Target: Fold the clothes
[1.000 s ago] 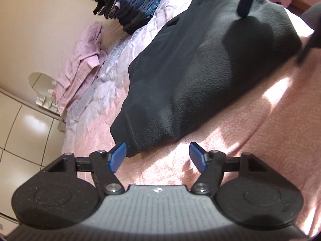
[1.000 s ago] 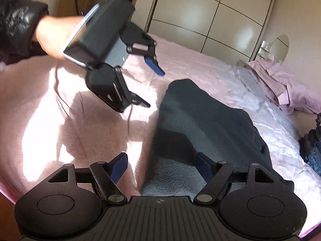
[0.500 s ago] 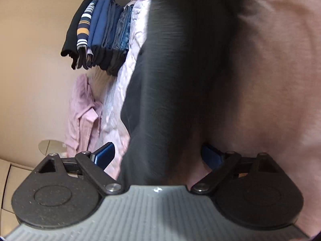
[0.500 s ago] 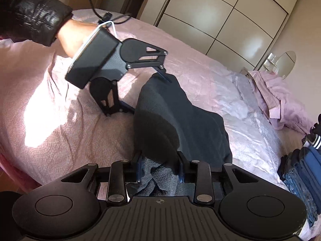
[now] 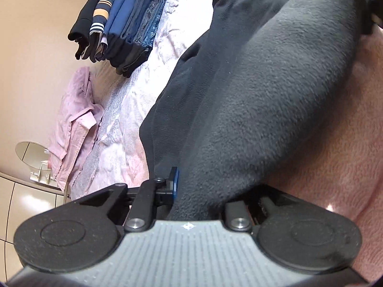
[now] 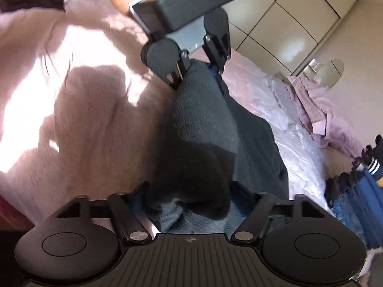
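Both tongs, left [image 5: 198, 186] and right [image 6: 191, 201], are pinching opposite ends of the dark fleece garment [image 6: 203, 119], which stretches between them above the pink bed [image 6: 71, 110].

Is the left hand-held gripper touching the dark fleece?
Touching. In the right wrist view, the left hand-held gripper pinches the top end of the dark fleece; the cloth bunches between its fingers with no gap.

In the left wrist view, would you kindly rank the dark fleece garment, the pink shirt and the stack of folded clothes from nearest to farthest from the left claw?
1. Dark fleece garment: clamped in the left claw.
2. Pink shirt: left, on the bed's edge.
3. Stack of folded clothes: upper left, farthest.
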Demonstrator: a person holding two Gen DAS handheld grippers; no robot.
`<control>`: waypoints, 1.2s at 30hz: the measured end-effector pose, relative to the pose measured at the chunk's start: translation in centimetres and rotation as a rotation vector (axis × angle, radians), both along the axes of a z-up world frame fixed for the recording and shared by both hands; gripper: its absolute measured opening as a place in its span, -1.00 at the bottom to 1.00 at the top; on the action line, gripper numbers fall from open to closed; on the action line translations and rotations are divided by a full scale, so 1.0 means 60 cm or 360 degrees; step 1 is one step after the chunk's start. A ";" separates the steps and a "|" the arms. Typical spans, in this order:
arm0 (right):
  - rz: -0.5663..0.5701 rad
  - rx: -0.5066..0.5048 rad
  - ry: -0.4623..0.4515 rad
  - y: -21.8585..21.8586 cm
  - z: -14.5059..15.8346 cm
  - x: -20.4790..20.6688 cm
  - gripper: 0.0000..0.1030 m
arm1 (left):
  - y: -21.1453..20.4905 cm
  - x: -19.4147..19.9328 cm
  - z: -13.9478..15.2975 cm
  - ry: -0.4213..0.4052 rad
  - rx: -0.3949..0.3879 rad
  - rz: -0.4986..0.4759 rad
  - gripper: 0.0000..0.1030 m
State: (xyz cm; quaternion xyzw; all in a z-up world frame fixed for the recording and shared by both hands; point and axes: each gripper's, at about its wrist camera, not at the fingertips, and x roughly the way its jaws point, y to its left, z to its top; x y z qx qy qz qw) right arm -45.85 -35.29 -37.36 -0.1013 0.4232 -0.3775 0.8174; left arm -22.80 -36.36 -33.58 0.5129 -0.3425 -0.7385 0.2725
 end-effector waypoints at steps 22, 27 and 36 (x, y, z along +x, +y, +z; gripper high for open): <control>0.0786 -0.0134 -0.0141 -0.041 0.116 -0.069 -0.48 | 0.465 0.081 0.030 -0.0243 0.0250 0.0594 -0.52; 0.0610 0.0105 -0.0162 0.001 0.041 -0.141 -0.47 | 0.534 0.091 0.006 -0.0003 0.0223 0.0804 -0.40; 0.0459 0.0291 -0.0524 0.010 0.091 -0.134 -0.41 | 0.520 0.185 0.141 0.0750 0.0420 0.1143 -0.35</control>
